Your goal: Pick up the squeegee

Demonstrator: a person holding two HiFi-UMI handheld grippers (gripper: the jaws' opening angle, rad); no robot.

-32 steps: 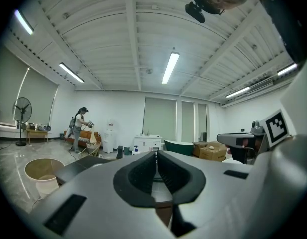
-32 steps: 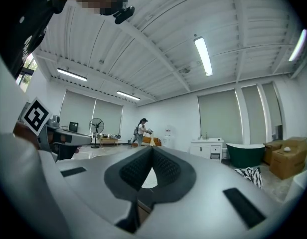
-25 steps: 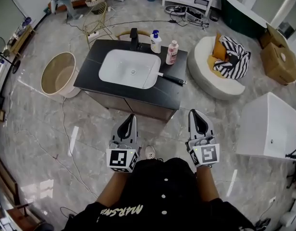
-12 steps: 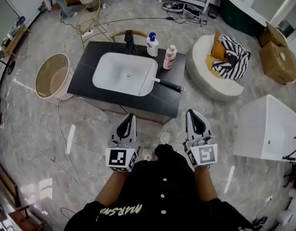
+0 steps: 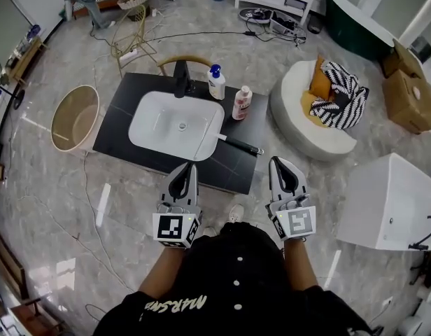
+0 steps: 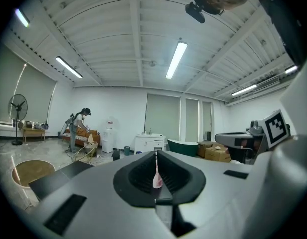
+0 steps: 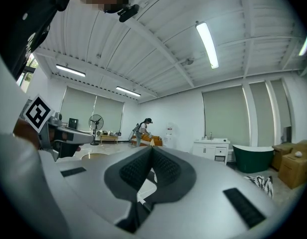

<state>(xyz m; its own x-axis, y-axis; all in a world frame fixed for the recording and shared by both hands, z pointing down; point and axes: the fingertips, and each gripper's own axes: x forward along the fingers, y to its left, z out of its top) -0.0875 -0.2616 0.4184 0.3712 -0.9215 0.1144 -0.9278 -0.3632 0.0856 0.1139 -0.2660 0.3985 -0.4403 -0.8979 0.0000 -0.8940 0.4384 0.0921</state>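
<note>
1. Far left, a round tub (image 5: pixel 74 117) stands on the floor beside the black tabletop (image 5: pixel 124 107). It is no part of this job and well apart from what I'm after.
2. The white sink (image 5: pixel 175 124) fills most of the tabletop, so loose things only have the strip to its right to lie on.
3. The left gripper (image 5: pixel 189 170) is carried low in front of my operator's body, pointing roughly level across the tabletop's near edge. Its fingers (image 6: pixel 141 176) are pressed together with nothing pinched. Through the thin slit between them I see only the pink bottle (image 6: pixel 157 176), far off. I judge this hand is simply along for the approach.
4. The squeegee (image 5: pixel 240 144) lies flat on the tabletop just right of the sink. One end sits by the sink's rim and the black handle runs out to the right. The pump bottle (image 5: pixel 216 82) and the pink bottle stand behind it, apart from it, so the handle looks free to take from the near side.
5. The right gripper (image 5: pixel 282 165) is held at the same low height and is the nearer one to that handle. Its fingers (image 7: pixel 166 171) are pressed together and empty, so I would have to spread them before closing in.
6. Far right, a white pouf (image 5: pixel 299 128) carrying a striped cushion (image 5: pixel 338 93) and a white bathtub (image 5: pixel 383 201) stand on the floor, clear of the reach.
</note>
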